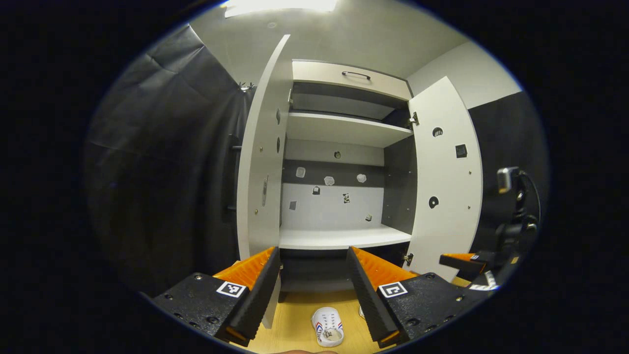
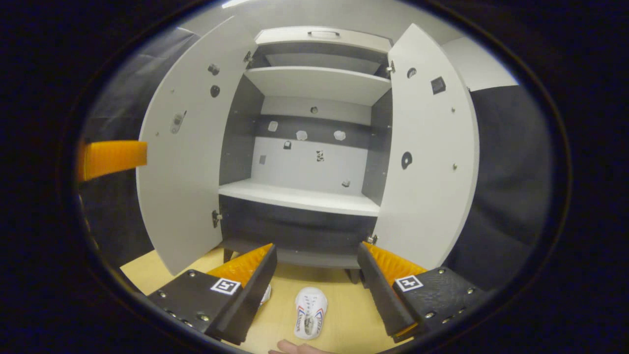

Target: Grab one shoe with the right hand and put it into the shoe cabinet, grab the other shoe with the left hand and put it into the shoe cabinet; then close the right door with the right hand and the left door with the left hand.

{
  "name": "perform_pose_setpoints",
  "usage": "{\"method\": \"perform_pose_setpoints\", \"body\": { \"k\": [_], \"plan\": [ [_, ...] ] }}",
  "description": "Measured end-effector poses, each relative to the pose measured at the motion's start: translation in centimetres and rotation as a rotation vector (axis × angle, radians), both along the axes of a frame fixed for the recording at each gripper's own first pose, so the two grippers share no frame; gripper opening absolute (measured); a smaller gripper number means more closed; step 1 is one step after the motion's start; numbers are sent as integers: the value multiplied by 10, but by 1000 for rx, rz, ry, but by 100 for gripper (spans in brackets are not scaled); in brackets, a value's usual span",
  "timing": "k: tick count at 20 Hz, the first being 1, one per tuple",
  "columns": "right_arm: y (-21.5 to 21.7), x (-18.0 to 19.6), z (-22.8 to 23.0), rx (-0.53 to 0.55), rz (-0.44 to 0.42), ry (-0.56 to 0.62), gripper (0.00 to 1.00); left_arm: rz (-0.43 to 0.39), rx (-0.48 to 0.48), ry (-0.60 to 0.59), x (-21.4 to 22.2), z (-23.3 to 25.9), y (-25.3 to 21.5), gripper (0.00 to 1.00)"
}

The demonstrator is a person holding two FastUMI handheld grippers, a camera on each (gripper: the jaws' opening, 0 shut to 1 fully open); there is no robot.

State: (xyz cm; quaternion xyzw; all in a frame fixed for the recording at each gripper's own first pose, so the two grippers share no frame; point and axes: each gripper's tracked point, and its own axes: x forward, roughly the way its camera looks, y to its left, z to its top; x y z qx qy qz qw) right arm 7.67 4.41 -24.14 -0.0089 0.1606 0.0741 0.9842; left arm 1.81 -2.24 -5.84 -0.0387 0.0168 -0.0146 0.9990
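The shoe cabinet [image 1: 339, 147] stands with both doors swung wide, its white shelves bare and a drawer with a dark handle [image 1: 356, 74] across its top. In the left gripper view the left door [image 1: 260, 162] shows nearly edge-on and the right door [image 1: 444, 177] shows its inner face. In the right gripper view both doors are seen more broadly, the left door [image 2: 184, 147] and the right door [image 2: 427, 147] flaring out to either side of the shelves [image 2: 314, 81].

The left gripper [image 1: 314, 295] hangs in front of the cabinet with its fingers spread apart and nothing between them. Below the gap, a white shoe [image 1: 328, 326] with red and blue stripes lies on the wooden floor [image 1: 295, 319]; a sliver of a second shoe [image 1: 361, 310] peeks out beside the gripper's right-hand finger. Farther right in this view the right gripper [image 1: 464, 260] and its dark mount appear.

The right gripper [image 2: 314, 290] is likewise spread wide and holds nothing. A white shoe [image 2: 309, 306] lies on the floor [image 2: 344, 319] between its fingers, short of the cabinet's base, and part of the other shoe [image 2: 266, 293] shows just past its left-hand finger. One finger of the left gripper [image 2: 110, 158] juts in from the left edge.
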Motion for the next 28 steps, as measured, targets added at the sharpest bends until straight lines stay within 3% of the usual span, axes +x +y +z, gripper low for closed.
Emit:
{"method": "perform_pose_setpoints", "body": {
  "k": [5,6,10,13,17,18,20,22,23,24,25,26,27,28],
  "plan": [
    [23,-3,-97,17,64,147,94,-9,13,-38,-8,-3,-12,83],
    [26,-4,-116,28,75,172,99,7,5,-40,-10,-8,-10,83],
    [36,-11,-182,58,127,300,99,5,-42,14,-19,-45,-14,83],
    [17,-3,-198,76,36,254,97,-1,-58,83,-13,-74,-13,83],
    [30,-21,-236,160,45,347,98,-26,-56,71,-7,-83,-10,84],
    [31,-21,-242,169,26,359,93,-27,-61,58,-7,-83,-9,83],
    [35,-20,-253,131,29,367,87,-32,-74,66,-9,-94,-10,85],
    [32,-18,-270,51,0,376,87,-60,-65,87,-12,-104,-16,85],
    [34,-22,-284,33,0,413,87,-68,-56,92,-12,-107,-17,80],
    [37,-27,-297,29,-12,447,82,-69,-50,95,-11,-111,-17,86],
    [34,-27,-304,8,-30,465,86,-72,-43,95,-12,-115,-16,86],
    [30,-18,-307,-5,-58,431,73,-74,-40,93,-12,-118,-16,86],
    [22,-14,-308,-11,-99,423,69,-76,-33,98,-11,-124,-16,85],
    [24,-11,-307,32,-135,422,39,-85,-25,109,-9,-131,-17,85]
  ]
}}
